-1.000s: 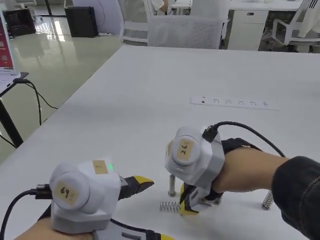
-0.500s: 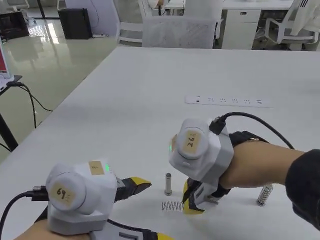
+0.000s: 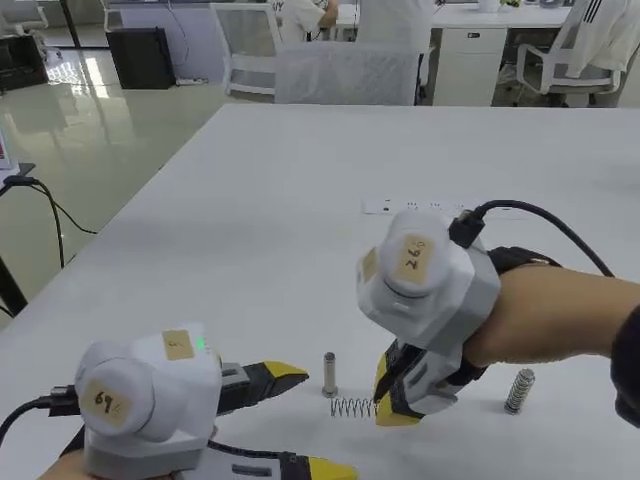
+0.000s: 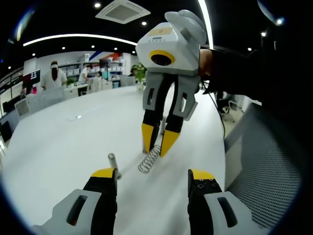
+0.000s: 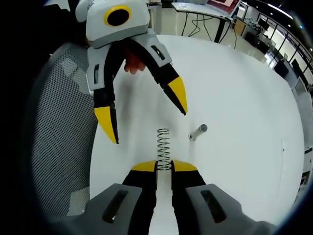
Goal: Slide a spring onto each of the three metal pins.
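The right gripper [image 5: 164,166] has its fingers clamped on the spring's [image 5: 163,144] end. The left gripper's [image 4: 152,174] fingers gape apart, with a pin [image 4: 113,164] just beside one.

White workbench [image 3: 250,220]: top plain, matte. One flat white power strip [image 3: 385,207] lies on it, mid-table. Mesh-backed chair [image 3: 345,75] stands against the far edge. Beyond it are a white desk with drawers [image 3: 465,65], an office chair [image 3: 560,60] and a seated person [image 3: 300,15]. Glossy floor [image 3: 90,130] to the left, with a black cabinet [image 3: 140,57] standing on it and a black cable [image 3: 50,215] hanging nearer. Left gripper view: ceiling vent [image 4: 122,11], curved light strip [image 4: 73,36], a person in white [image 4: 54,78] standing at the far desks
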Demonstrator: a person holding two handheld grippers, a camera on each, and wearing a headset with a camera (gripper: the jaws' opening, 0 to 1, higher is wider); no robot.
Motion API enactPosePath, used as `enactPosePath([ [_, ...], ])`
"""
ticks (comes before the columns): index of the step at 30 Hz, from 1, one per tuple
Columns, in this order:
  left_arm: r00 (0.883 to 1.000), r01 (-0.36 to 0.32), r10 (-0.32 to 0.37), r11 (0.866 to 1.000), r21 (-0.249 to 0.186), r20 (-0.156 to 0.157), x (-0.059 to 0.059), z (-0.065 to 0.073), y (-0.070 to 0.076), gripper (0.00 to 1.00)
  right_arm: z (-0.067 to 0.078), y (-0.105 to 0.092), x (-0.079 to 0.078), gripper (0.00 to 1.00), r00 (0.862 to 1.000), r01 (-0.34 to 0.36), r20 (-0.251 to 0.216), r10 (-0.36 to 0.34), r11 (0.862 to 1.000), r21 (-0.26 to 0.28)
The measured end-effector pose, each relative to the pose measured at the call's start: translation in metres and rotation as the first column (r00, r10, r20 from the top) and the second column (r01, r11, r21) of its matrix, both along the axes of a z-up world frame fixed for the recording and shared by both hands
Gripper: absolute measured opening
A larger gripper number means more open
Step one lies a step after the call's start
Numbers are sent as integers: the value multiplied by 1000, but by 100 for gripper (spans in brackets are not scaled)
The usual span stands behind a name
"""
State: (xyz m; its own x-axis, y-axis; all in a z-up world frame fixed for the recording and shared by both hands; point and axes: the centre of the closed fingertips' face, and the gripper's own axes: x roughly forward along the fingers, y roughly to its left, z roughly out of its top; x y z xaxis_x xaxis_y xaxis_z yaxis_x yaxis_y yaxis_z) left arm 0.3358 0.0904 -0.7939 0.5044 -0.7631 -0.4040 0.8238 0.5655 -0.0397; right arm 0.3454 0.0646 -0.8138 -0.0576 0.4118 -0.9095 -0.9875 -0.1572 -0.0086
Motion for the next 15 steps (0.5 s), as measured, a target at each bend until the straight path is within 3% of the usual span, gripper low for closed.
enactPosePath([
  [7, 999, 30, -30, 999, -11, 40, -2, 6, -4, 33, 4, -2, -6, 8, 1000, -20, -2, 20, 1000, -4],
  [15, 996, 67, -66, 998, -16, 61, -7, 9, -9, 20, 8, 0, -15, 8, 999, -52, -7, 52, 999, 0],
])
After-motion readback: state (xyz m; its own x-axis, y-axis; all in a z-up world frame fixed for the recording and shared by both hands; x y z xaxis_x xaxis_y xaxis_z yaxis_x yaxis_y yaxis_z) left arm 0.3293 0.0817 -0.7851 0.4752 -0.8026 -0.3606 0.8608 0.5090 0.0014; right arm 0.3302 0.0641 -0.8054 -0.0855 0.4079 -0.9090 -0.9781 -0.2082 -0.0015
